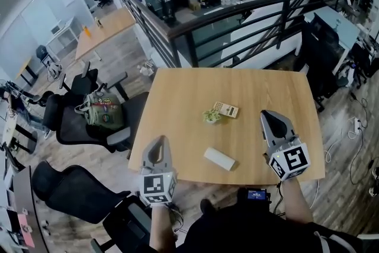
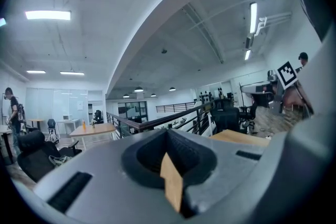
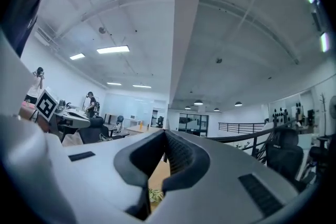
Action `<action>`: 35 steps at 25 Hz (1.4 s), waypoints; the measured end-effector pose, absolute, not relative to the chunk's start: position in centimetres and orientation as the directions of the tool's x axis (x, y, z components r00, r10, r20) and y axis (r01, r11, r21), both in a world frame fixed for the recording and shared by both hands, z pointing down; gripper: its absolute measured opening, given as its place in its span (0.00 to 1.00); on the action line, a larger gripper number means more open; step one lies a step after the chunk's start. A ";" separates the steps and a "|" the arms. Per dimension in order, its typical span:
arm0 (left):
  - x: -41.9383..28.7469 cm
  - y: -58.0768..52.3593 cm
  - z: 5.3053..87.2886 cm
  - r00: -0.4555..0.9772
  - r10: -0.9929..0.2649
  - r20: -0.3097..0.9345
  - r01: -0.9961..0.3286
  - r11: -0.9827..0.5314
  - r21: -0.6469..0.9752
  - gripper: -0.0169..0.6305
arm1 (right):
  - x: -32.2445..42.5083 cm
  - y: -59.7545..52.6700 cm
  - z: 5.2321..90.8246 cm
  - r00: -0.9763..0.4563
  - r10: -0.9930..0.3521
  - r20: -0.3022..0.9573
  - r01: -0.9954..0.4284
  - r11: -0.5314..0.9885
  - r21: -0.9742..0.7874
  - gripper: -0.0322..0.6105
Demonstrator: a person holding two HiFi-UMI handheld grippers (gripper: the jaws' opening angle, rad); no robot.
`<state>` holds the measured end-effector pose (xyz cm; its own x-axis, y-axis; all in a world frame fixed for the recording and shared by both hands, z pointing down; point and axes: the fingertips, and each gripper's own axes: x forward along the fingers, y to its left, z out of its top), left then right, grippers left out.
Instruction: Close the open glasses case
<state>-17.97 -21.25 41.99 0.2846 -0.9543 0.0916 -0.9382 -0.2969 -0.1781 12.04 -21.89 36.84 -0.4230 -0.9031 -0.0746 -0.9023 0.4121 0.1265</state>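
White glasses case [image 1: 219,158] near the table [image 1: 177,98] edge could slide off if nudged; left gripper [image 1: 159,141] and right gripper [image 1: 266,115] both pinched together, empty

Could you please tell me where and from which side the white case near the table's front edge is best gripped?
Probably across its narrow width at mid-length, coming from above: the white case lies flat and slanted on the table, its long sides look parallel, and bare wood lies along both.

No legible text, brand or number. Only coded square markers: left claw cube [image 1: 157,188], right claw cube [image 1: 289,161].
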 end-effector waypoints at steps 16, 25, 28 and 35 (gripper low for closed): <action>-17.9 -21.1 40.8 0.288 -0.954 0.085 -0.933 -0.299 -0.200 0.03 | 13.4 -20.5 36.2 -0.384 -0.921 -0.065 -0.921 0.378 0.090 0.07; -17.4 -21.2 41.1 0.296 -0.949 0.106 -0.928 -0.312 -0.203 0.02 | 13.3 -20.3 36.2 -0.398 -0.915 -0.066 -0.916 0.393 0.077 0.07; -17.3 -21.2 41.1 0.303 -0.947 0.106 -0.924 -0.319 -0.209 0.03 | 13.3 -20.1 36.1 -0.400 -0.914 -0.071 -0.916 0.394 0.079 0.07; -17.1 -20.8 40.7 0.304 -0.949 0.082 -0.927 -0.315 -0.204 0.03 | 13.3 -20.1 37.5 -0.399 -0.916 -0.049 -0.917 0.396 0.053 0.07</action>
<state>-17.07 -20.79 40.75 0.3041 -0.9491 0.0820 -0.9270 -0.3147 -0.2043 13.31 -20.07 37.52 -0.3989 -0.9156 -0.0494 -0.9165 0.3964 0.0532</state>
